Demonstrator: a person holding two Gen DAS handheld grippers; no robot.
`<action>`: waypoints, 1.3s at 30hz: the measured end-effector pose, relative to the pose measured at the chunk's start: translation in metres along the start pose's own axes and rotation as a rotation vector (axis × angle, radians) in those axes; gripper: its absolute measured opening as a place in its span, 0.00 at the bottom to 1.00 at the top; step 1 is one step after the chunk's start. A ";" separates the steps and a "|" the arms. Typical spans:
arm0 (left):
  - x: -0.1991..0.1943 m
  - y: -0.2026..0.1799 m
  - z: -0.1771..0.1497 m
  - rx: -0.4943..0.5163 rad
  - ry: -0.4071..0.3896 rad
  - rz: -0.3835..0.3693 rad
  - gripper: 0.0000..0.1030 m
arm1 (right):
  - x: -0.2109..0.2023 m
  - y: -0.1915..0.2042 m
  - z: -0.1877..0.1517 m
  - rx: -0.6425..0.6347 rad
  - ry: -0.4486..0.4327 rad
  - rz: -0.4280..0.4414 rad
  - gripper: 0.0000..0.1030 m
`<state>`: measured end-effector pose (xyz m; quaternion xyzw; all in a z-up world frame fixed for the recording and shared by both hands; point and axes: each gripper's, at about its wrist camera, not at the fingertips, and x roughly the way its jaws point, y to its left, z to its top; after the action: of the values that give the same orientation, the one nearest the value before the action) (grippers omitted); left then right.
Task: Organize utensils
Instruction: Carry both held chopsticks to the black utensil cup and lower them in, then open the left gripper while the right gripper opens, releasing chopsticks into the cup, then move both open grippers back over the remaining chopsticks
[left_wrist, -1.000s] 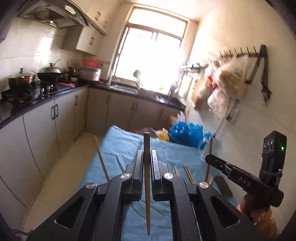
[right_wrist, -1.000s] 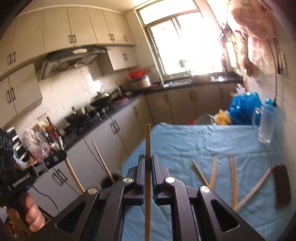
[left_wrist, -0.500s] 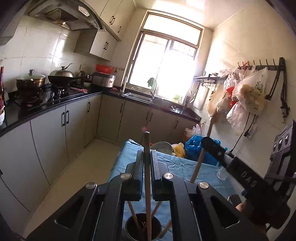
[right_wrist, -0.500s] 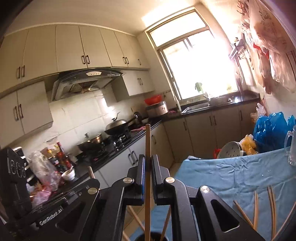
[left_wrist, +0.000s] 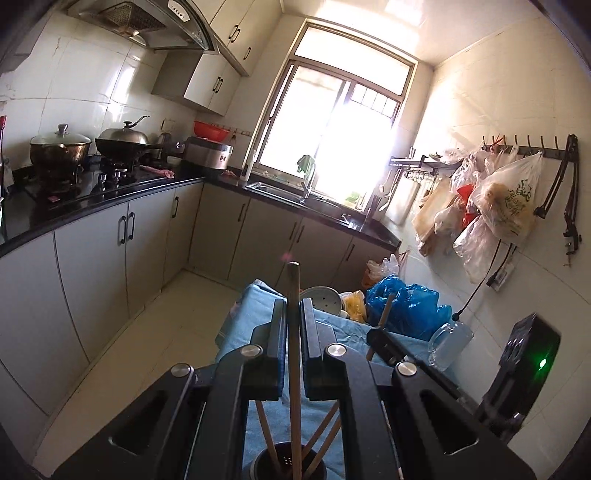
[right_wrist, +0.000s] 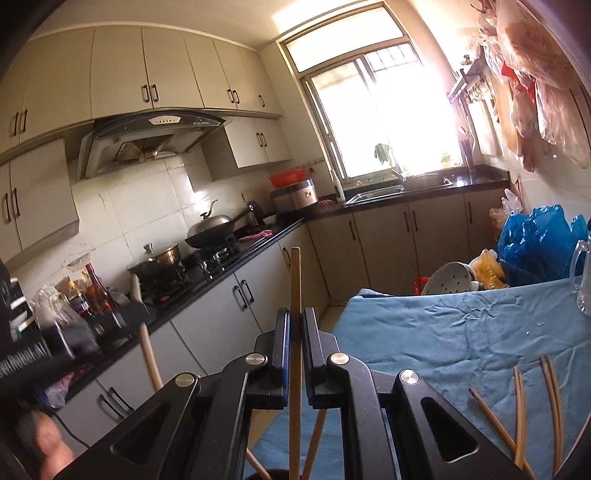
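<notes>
Holding one chopstick (left_wrist: 293, 354) each, both grippers (left_wrist: 294, 325) (right_wrist: 294, 332) stay shut; lower sticks straight into the cup (left_wrist: 288, 463).

Sticks crowd the dark holder (left_wrist: 288, 463); loose chopsticks (right_wrist: 532, 406) litter the blue cloth (right_wrist: 461, 332).

Blown-out window (left_wrist: 343, 122) glare, fisheye-warped edges

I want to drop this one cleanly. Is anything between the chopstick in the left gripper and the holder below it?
Nothing visible blocks it. The chopstick, clamped in the left gripper, hangs with its lower end at the holder's mouth, between other chopsticks leaning inside.
</notes>
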<state>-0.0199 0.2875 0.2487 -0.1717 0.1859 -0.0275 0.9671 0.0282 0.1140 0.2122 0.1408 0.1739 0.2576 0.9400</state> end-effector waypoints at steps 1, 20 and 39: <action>-0.001 -0.001 0.000 0.001 -0.005 0.002 0.06 | 0.000 0.001 -0.001 -0.006 0.000 -0.003 0.07; 0.044 -0.009 -0.060 0.038 0.204 0.118 0.08 | -0.008 -0.007 -0.036 -0.040 0.114 0.019 0.34; -0.062 -0.078 -0.104 0.066 0.089 0.154 0.61 | -0.123 -0.126 -0.061 0.003 0.039 -0.153 0.58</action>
<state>-0.1150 0.1878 0.2067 -0.1235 0.2404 0.0331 0.9622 -0.0410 -0.0449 0.1438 0.1235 0.2029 0.1875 0.9531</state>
